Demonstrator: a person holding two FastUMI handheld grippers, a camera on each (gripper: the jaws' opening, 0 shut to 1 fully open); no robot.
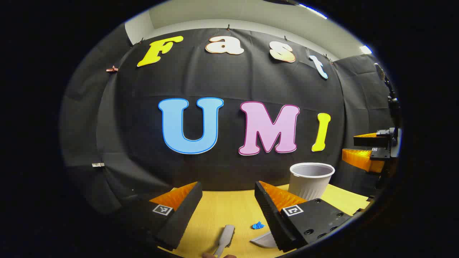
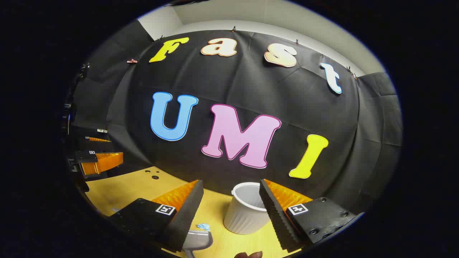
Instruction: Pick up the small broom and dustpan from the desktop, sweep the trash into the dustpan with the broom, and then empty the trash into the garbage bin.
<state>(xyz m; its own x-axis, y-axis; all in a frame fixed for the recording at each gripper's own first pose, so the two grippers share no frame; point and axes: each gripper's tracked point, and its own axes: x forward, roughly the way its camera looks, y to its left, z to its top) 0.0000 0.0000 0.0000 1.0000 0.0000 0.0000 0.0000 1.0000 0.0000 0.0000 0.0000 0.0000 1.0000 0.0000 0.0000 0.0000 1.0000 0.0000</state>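
Note:
My left gripper (image 1: 227,200) hangs open over the yellow desktop (image 1: 222,211), nothing between its fingers. Below it lie a grey ribbed handle (image 1: 225,237), a small blue scrap of trash (image 1: 257,225) and a grey flat piece (image 1: 264,240) that may be the dustpan, partly hidden by my finger. The white ribbed bin (image 1: 310,181) stands to the right. My right gripper (image 2: 231,204) is open above the bin (image 2: 245,211). The blue scrap (image 2: 203,226) and a grey rounded tool part (image 2: 197,239) lie near its left finger. Each gripper shows off to the side: right gripper (image 1: 360,147), left gripper (image 2: 104,150).
The black cloth wall closes the back and sides of the booth. Small dark holes (image 2: 154,175) mark the desktop (image 2: 118,190) at the far left. Part of a hand (image 2: 247,255) shows at the bottom edge.

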